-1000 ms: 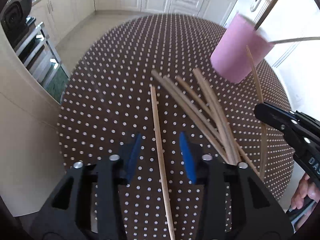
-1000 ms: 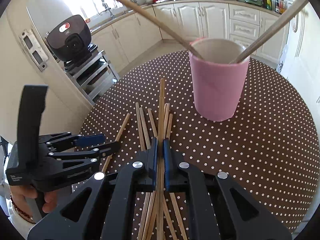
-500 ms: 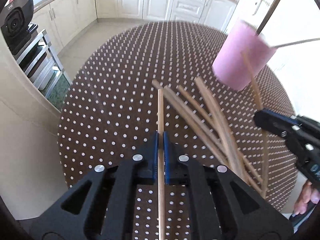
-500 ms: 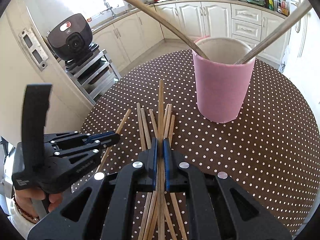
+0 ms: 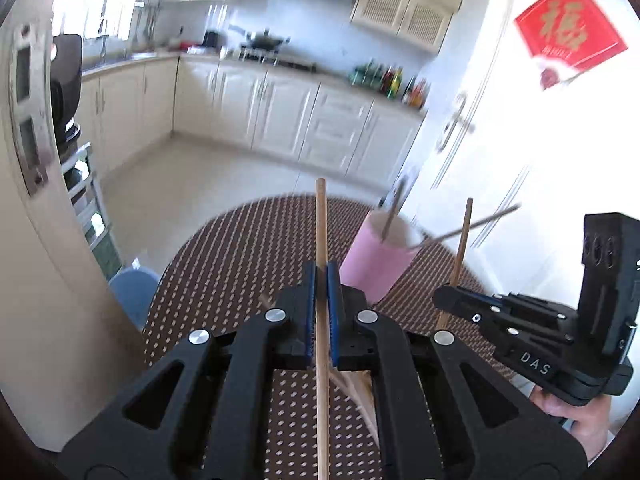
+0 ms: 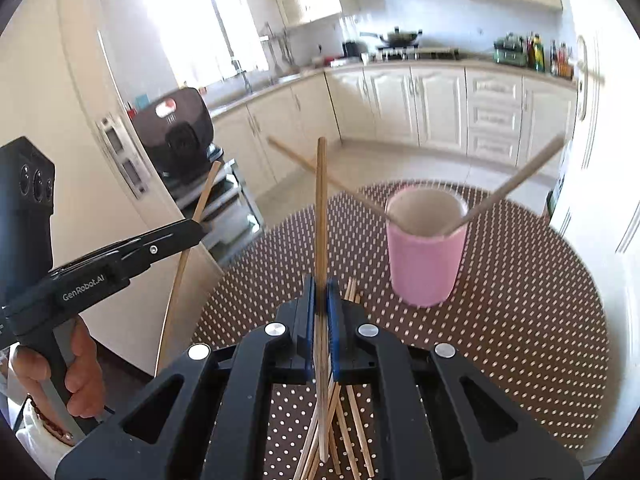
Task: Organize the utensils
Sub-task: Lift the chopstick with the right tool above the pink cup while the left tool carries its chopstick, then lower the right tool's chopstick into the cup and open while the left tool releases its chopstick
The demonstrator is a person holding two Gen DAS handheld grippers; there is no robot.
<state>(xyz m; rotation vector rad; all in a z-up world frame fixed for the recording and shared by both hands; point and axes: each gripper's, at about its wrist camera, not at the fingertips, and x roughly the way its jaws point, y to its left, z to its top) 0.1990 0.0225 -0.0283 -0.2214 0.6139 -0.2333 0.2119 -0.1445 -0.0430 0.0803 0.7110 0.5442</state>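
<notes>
My left gripper is shut on a wooden chopstick and holds it tilted up above the table. My right gripper is shut on another chopstick, also lifted and pointing up. A pink cup stands on the dotted table ahead and to the right, with two chopsticks leaning out of it. It also shows in the left wrist view. Several loose chopsticks lie on the table below the right gripper. The right gripper shows in the left wrist view, and the left gripper in the right wrist view.
The round brown table has white dots and drops off to the left. A blue stool stands beside it. A fridge, a shelf with a black cooker and kitchen cabinets lie beyond.
Both grippers have lifted and tilted up with their chopsticks off the table. A second ago the left gripper was open around its chopstick; it then shut on it.
</notes>
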